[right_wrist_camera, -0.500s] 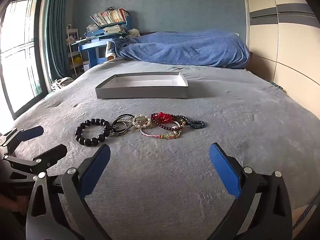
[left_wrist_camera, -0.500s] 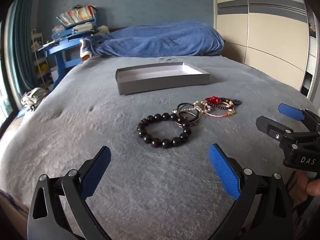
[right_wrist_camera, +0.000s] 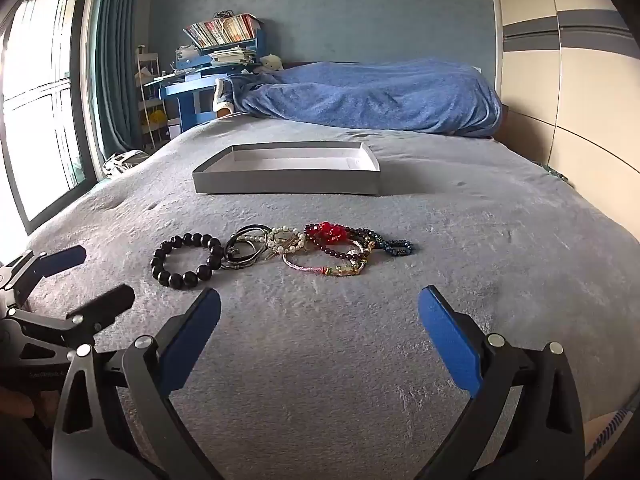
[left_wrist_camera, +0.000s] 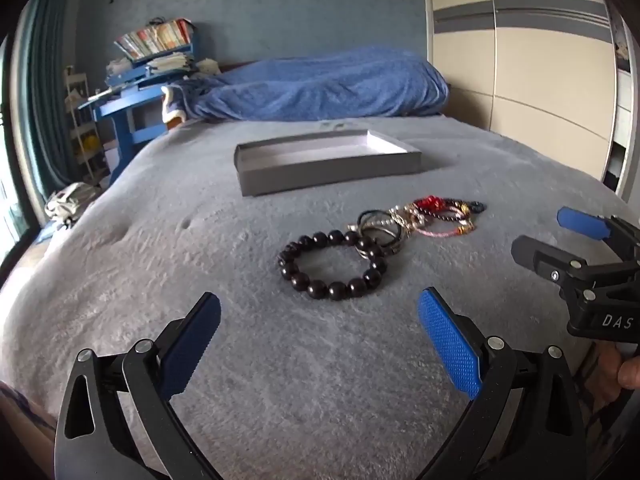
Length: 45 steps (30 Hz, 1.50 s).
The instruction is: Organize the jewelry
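A black bead bracelet point(left_wrist_camera: 338, 291) lies on the grey bed cover point(left_wrist_camera: 280, 380), just ahead of my left gripper point(left_wrist_camera: 319, 308), which is open and holds nothing. To its right lies a heap of black bangles point(left_wrist_camera: 380, 232), a red bead bracelet point(left_wrist_camera: 430, 203) and a pink cord bracelet point(left_wrist_camera: 440, 233). Farther back sits an empty grey tray point(left_wrist_camera: 328, 172). My right gripper point(right_wrist_camera: 319, 296) is open and empty, short of the pink cord bracelet point(right_wrist_camera: 320, 269), pearl bracelet point(right_wrist_camera: 286, 240) and dark blue bracelet point(right_wrist_camera: 398, 247). The black bead bracelet point(right_wrist_camera: 176, 280) and the tray point(right_wrist_camera: 286, 184) show here too.
A blue blanket point(right_wrist_camera: 380, 96) is bunched at the bed's far end. A blue desk with books point(right_wrist_camera: 216, 40) and a window point(right_wrist_camera: 36, 100) are at the left, a wardrobe point(left_wrist_camera: 540, 60) at the right. Each gripper shows in the other's view: right point(left_wrist_camera: 542, 232), left point(right_wrist_camera: 104, 272).
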Each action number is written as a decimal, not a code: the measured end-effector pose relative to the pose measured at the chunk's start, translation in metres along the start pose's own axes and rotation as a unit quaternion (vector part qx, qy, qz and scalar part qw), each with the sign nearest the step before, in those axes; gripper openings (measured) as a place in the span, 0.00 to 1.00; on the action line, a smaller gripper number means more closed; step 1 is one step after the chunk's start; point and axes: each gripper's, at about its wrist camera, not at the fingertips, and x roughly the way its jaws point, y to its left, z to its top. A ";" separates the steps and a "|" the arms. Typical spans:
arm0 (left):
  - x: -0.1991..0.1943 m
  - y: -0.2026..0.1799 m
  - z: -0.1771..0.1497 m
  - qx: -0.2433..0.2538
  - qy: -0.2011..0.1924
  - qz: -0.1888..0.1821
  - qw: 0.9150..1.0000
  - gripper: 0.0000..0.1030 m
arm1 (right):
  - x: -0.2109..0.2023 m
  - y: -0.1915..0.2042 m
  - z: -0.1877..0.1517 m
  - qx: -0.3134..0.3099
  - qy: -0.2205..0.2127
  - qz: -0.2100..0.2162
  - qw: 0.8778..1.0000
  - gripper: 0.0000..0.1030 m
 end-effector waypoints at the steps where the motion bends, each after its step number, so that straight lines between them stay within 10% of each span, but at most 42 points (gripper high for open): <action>1: 0.000 -0.001 0.000 0.000 -0.002 0.001 1.000 0.95 | 0.000 0.000 0.000 0.000 0.000 -0.001 1.000 0.95; 45: 0.002 0.006 0.003 -0.010 0.012 0.003 1.000 0.95 | 0.000 -0.003 0.000 0.007 0.005 0.007 1.000 0.95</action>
